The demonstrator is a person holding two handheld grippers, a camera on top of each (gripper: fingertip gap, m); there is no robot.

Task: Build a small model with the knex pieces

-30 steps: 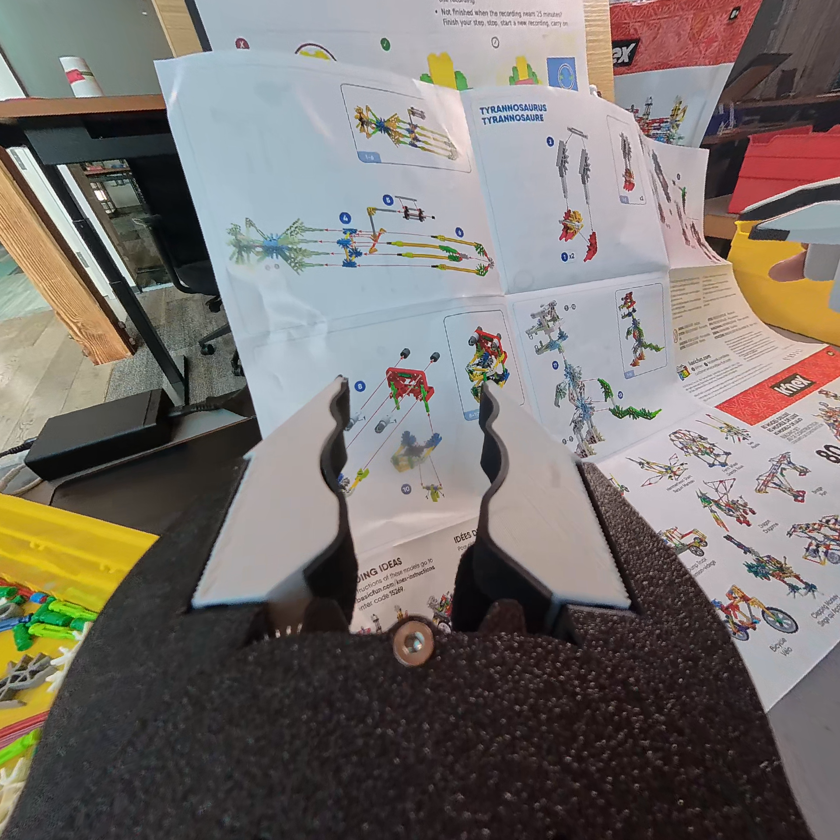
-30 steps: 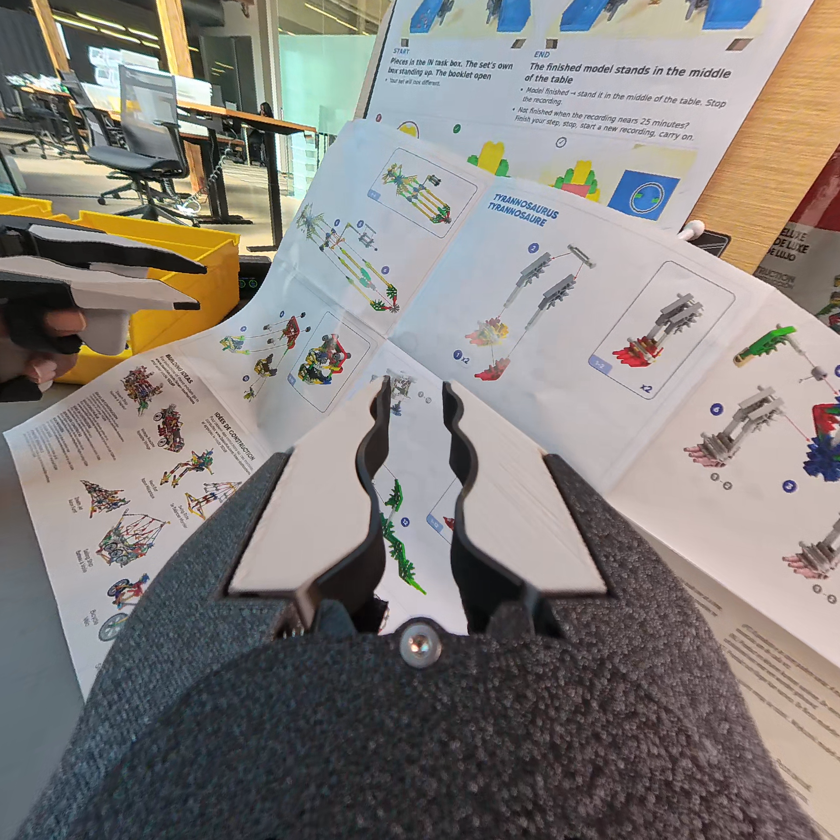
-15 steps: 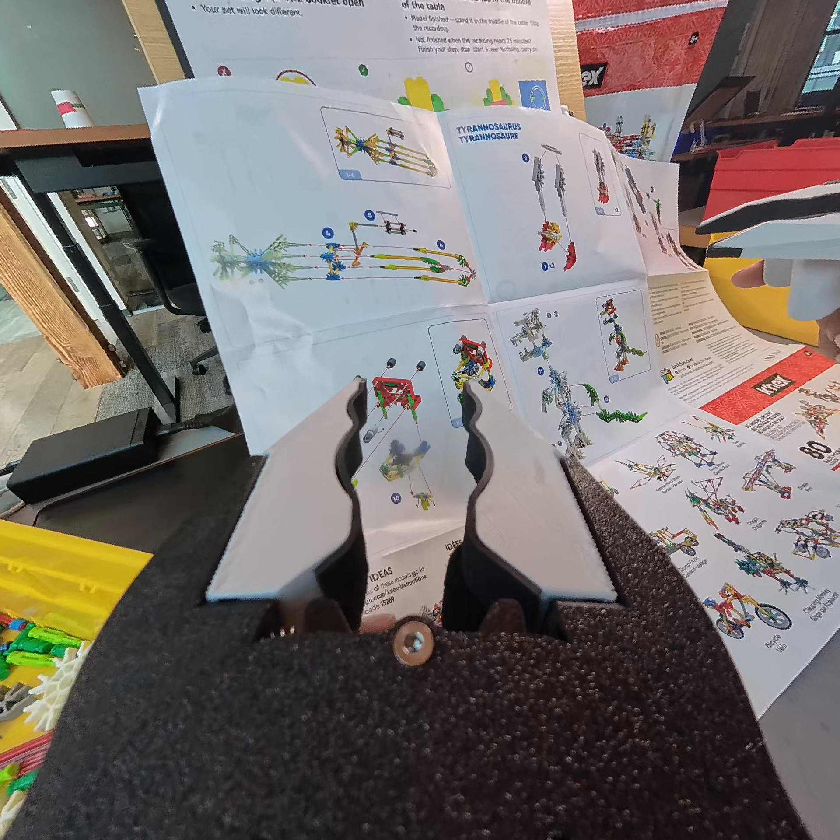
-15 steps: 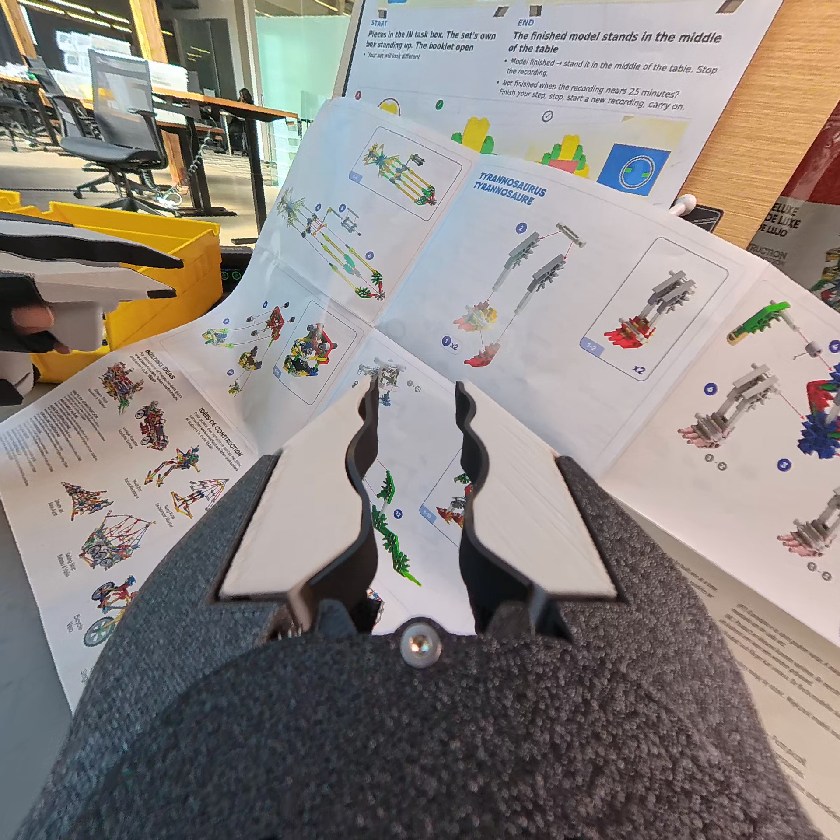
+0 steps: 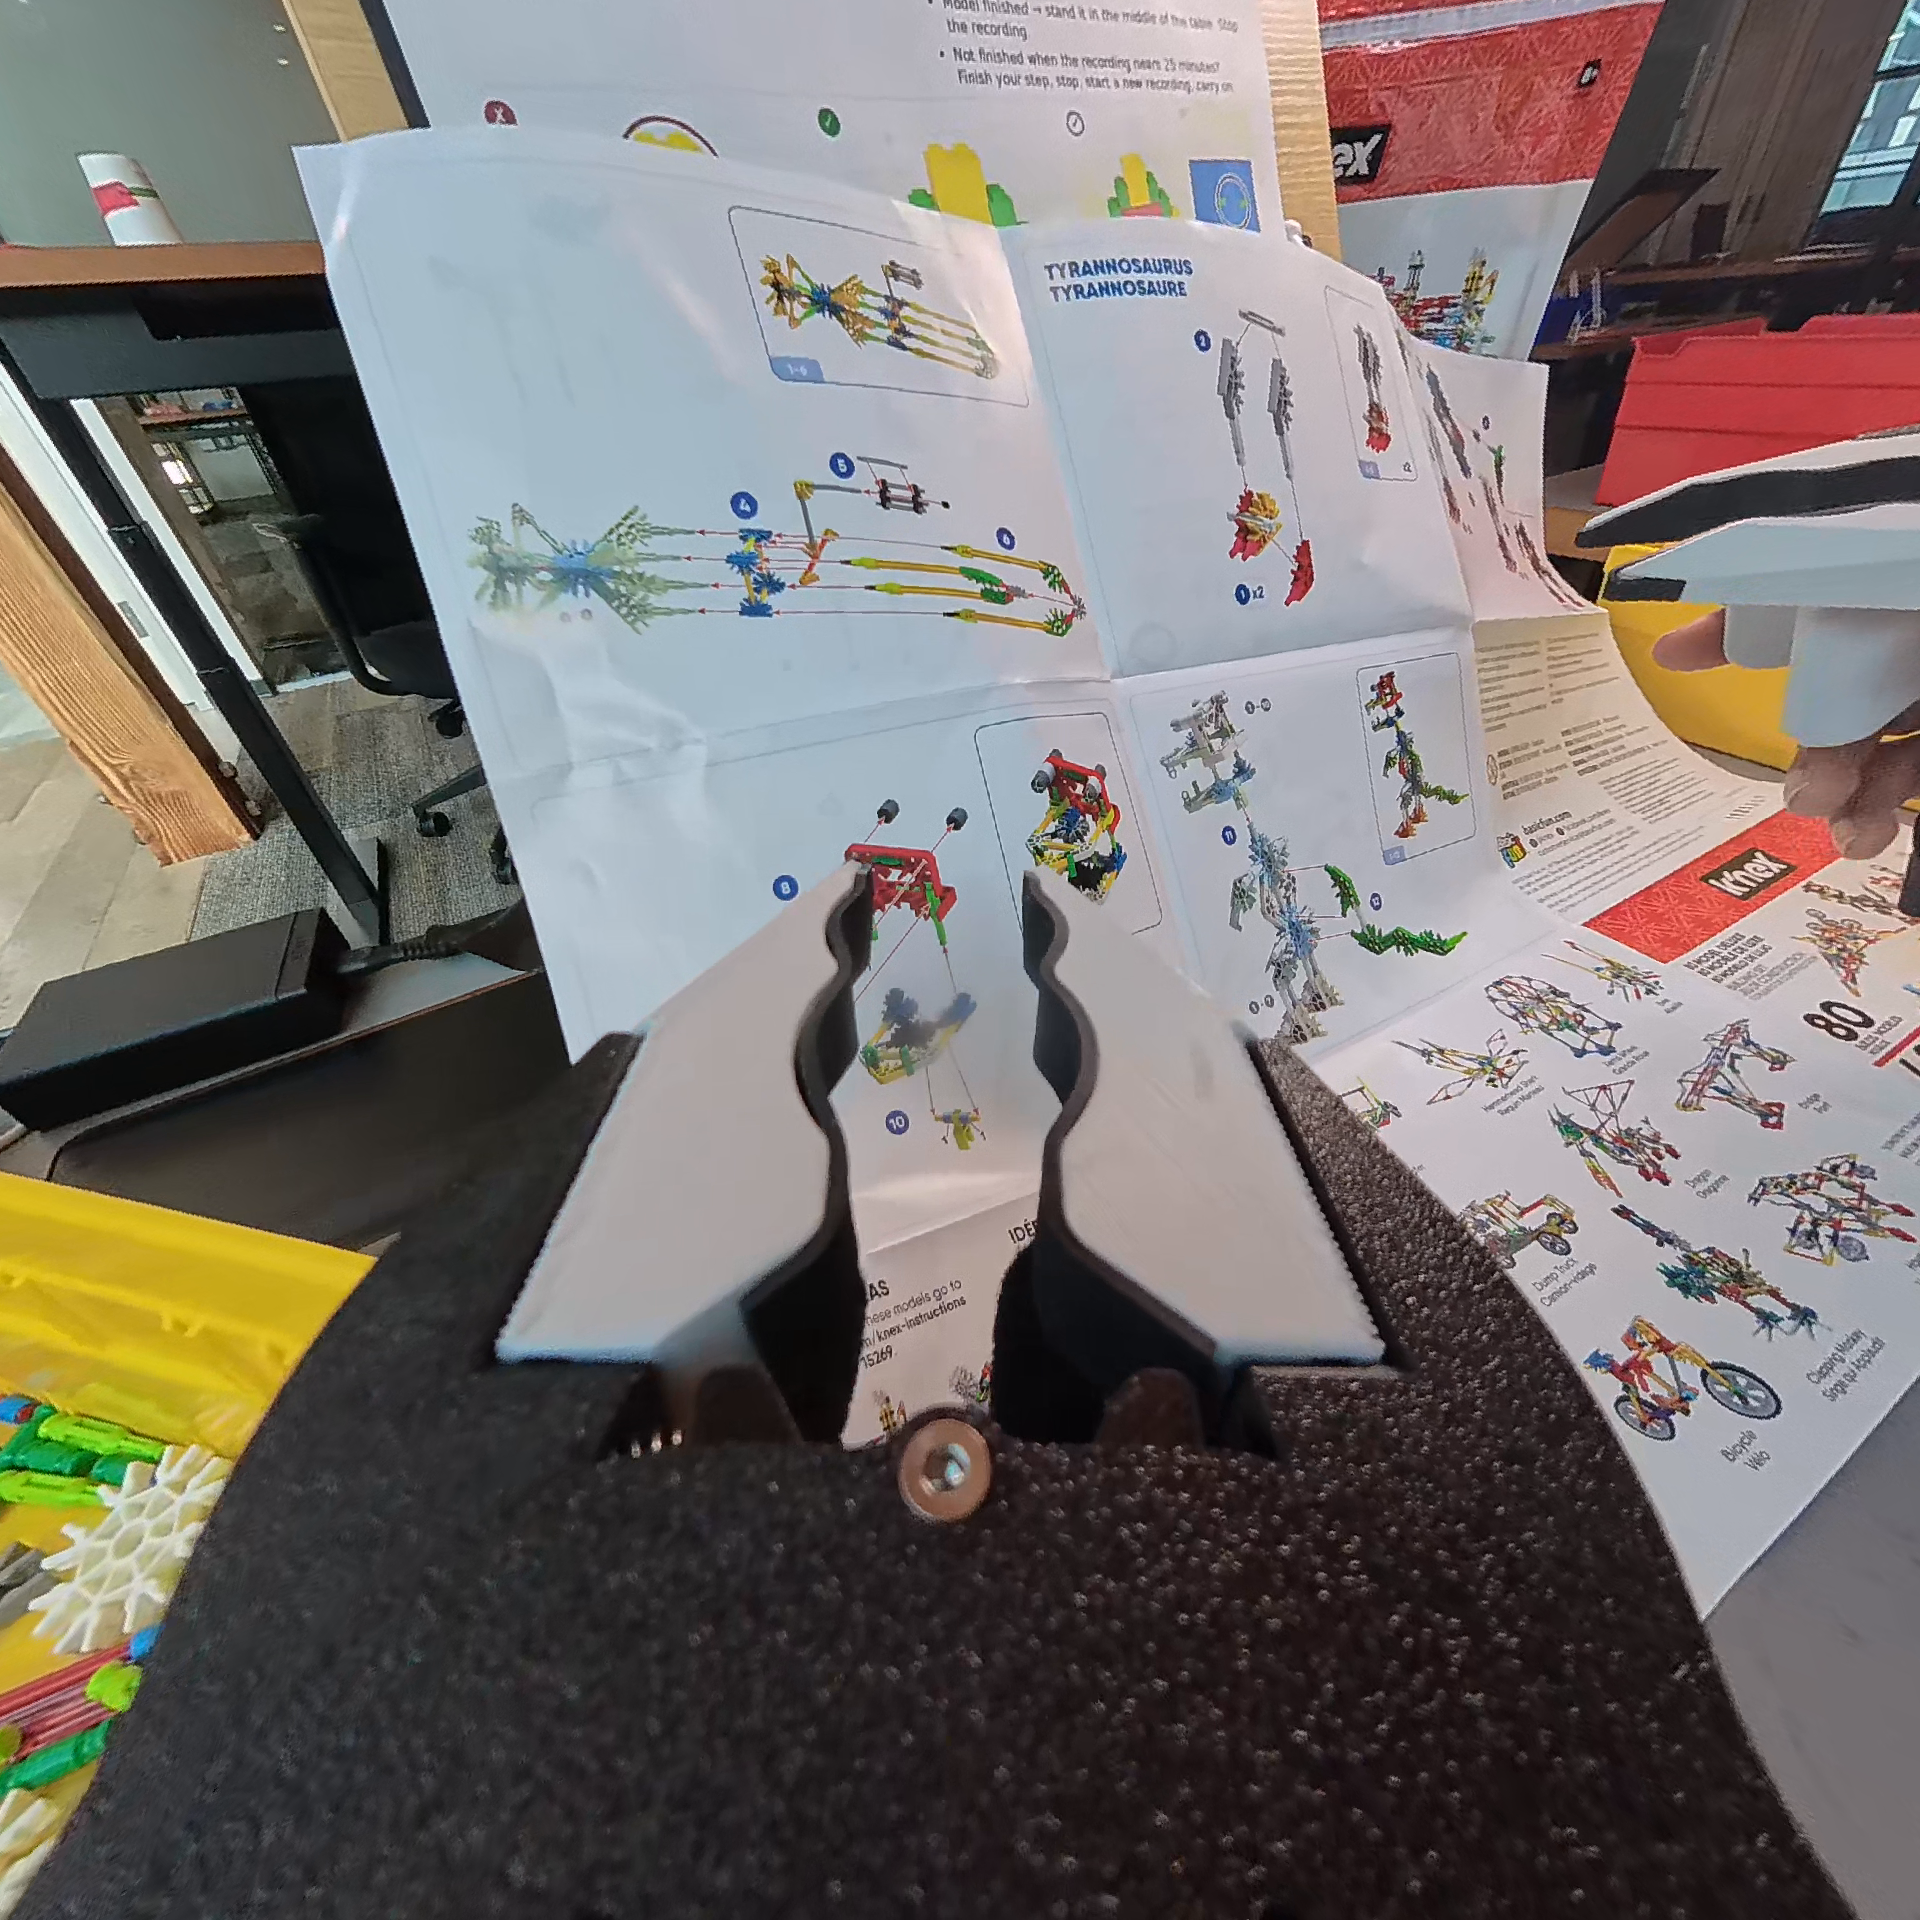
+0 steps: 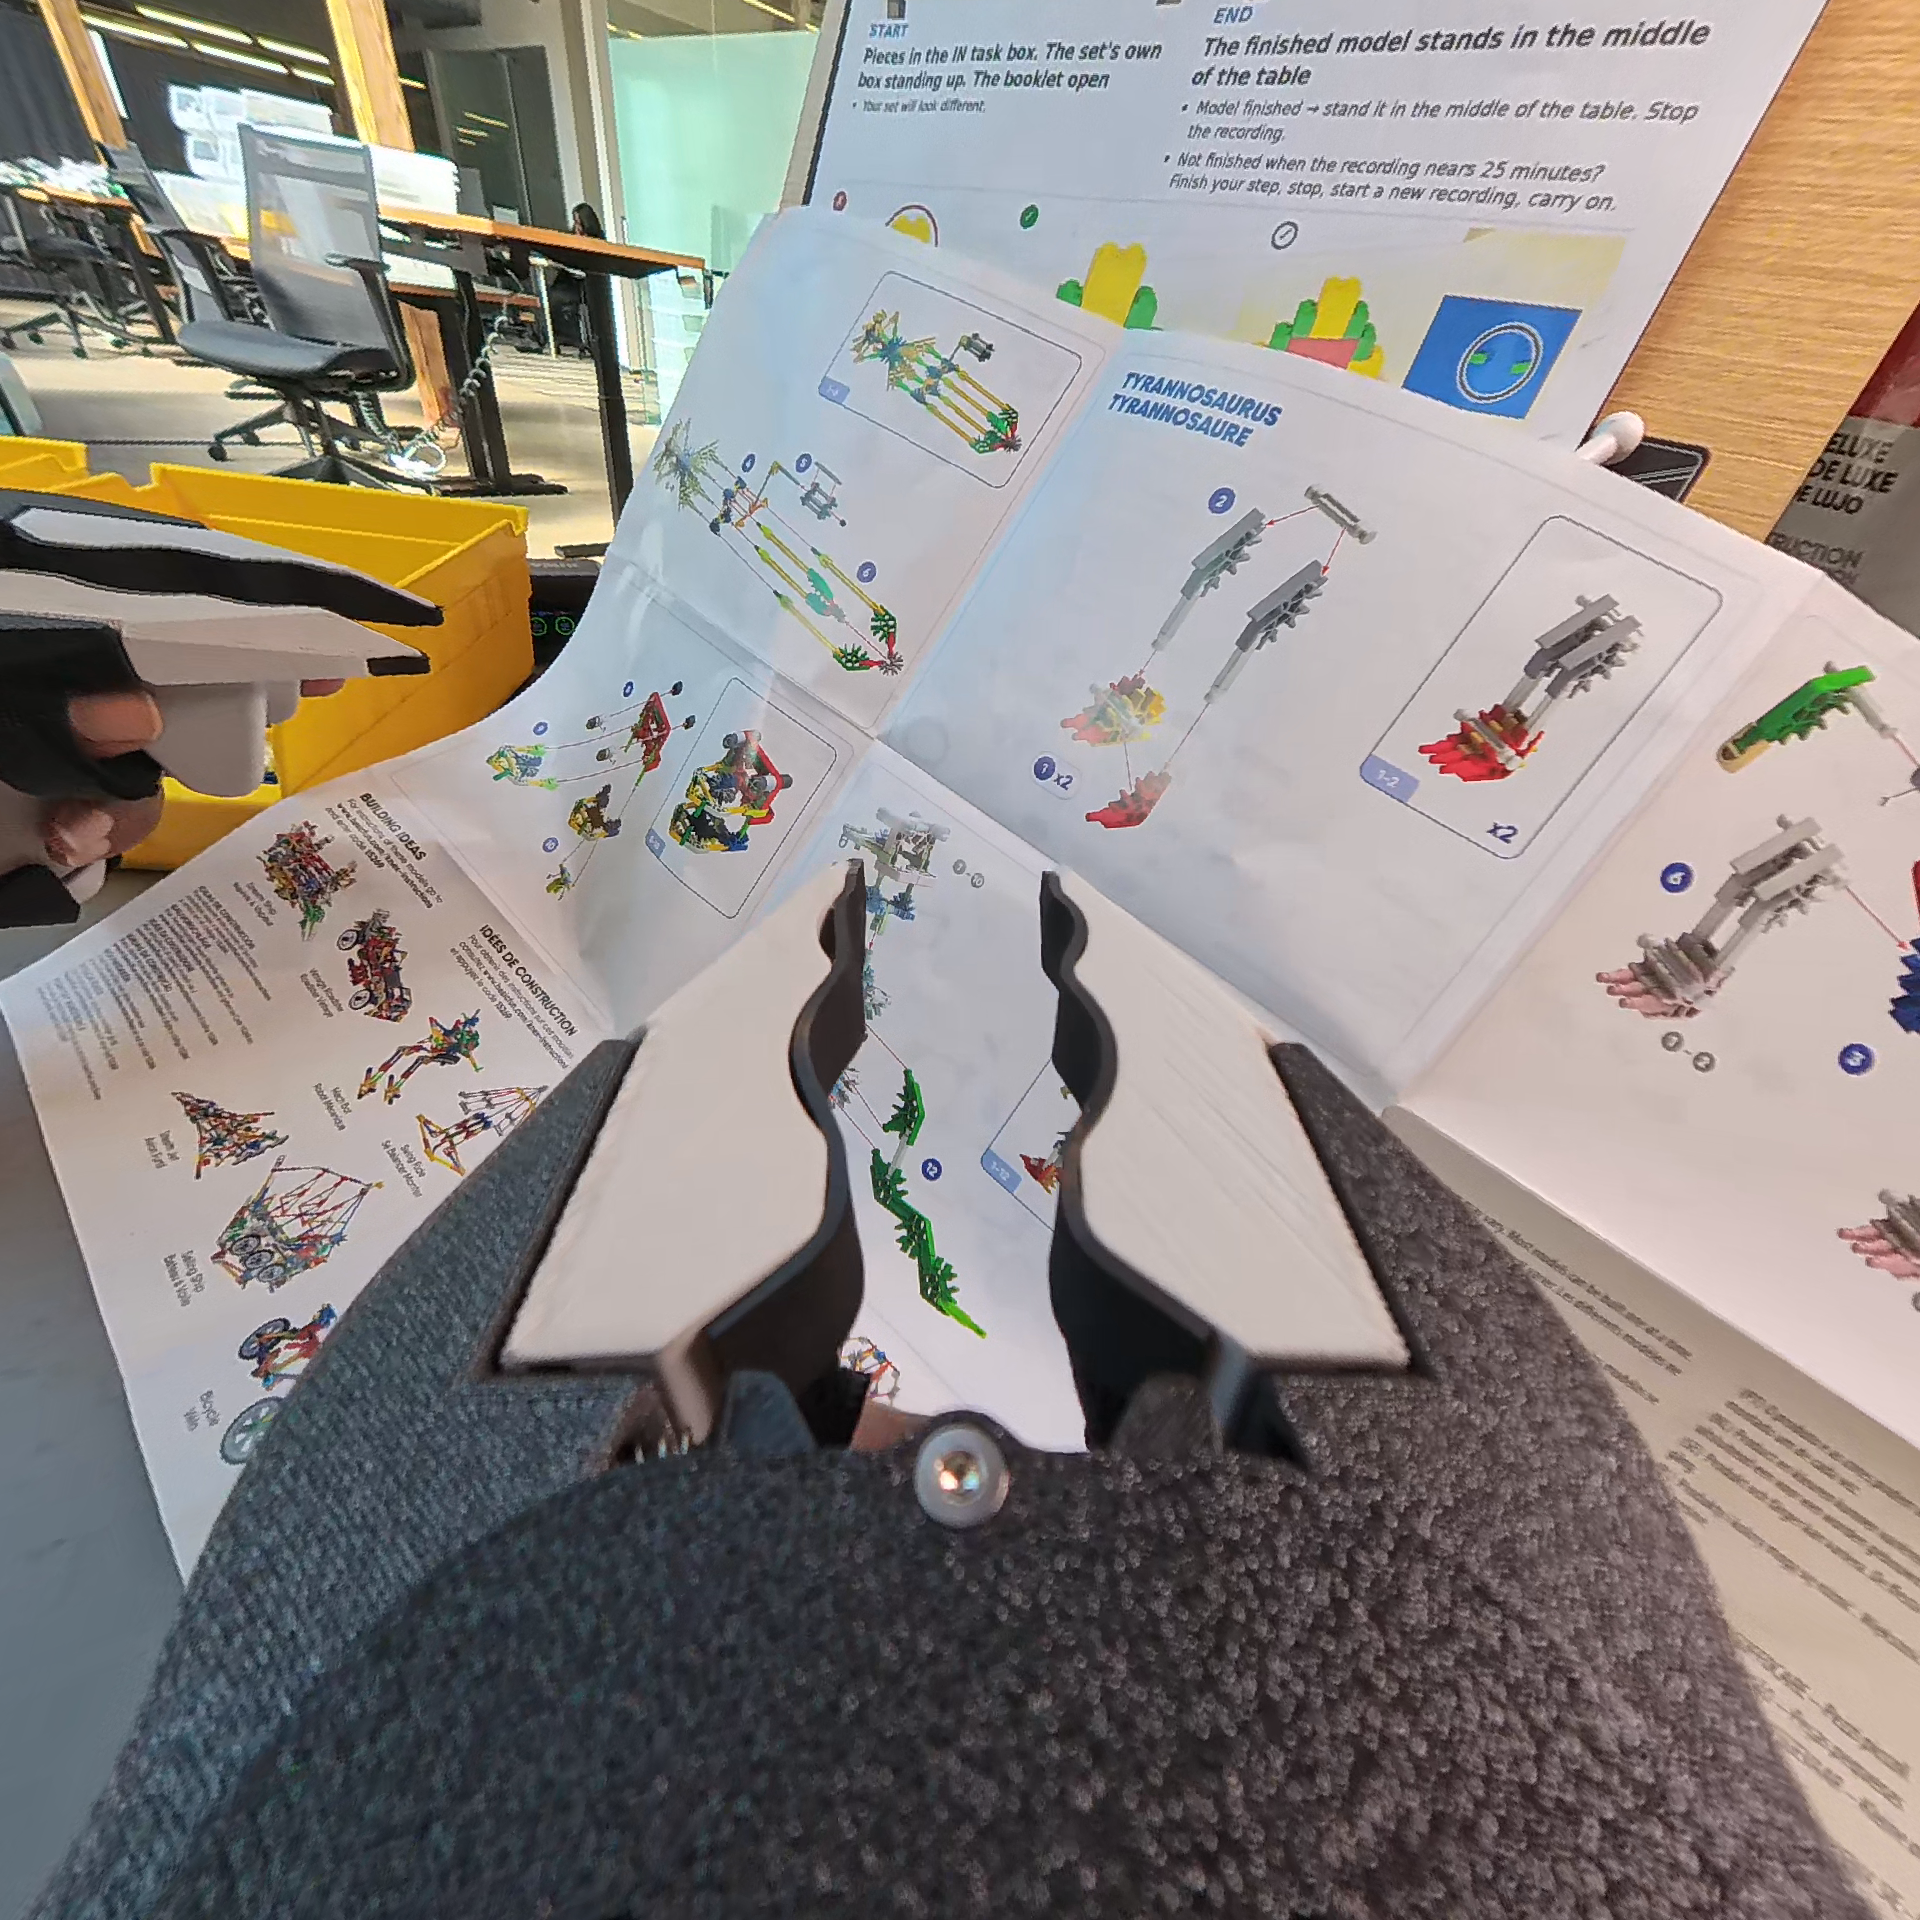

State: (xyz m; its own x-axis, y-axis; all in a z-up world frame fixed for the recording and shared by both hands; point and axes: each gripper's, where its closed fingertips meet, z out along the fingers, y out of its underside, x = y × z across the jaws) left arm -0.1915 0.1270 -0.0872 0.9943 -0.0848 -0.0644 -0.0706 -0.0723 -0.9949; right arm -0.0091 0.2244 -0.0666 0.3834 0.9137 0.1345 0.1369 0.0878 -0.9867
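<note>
A large unfolded instruction sheet (image 5: 727,416) with coloured building diagrams leans upright at the back and curves down onto the table; it also shows in the right wrist view (image 6: 1299,727). My left gripper (image 5: 943,888) is open and empty, held in front of the sheet's lower left part. My right gripper (image 6: 951,883) is open and empty, held in front of the sheet's middle. The right gripper also shows at the right edge of the left wrist view (image 5: 1766,540), and the left gripper at the left edge of the right wrist view (image 6: 208,613).
A yellow bin (image 5: 135,1288) at my lower left holds several green, white and red building pieces (image 5: 114,1558). A yellow bin (image 6: 395,582) stands left of the sheet. A printed poster (image 6: 1351,135) and a red box (image 5: 1455,104) stand behind. A black power brick (image 5: 156,1018) lies at the left. Spacing between my two grippers at the tips: around 20 cm.
My right gripper's jaws have opened wider. My left gripper's jaws closed a little, then opened again. Both views shifted slightly in front of the sheet.
</note>
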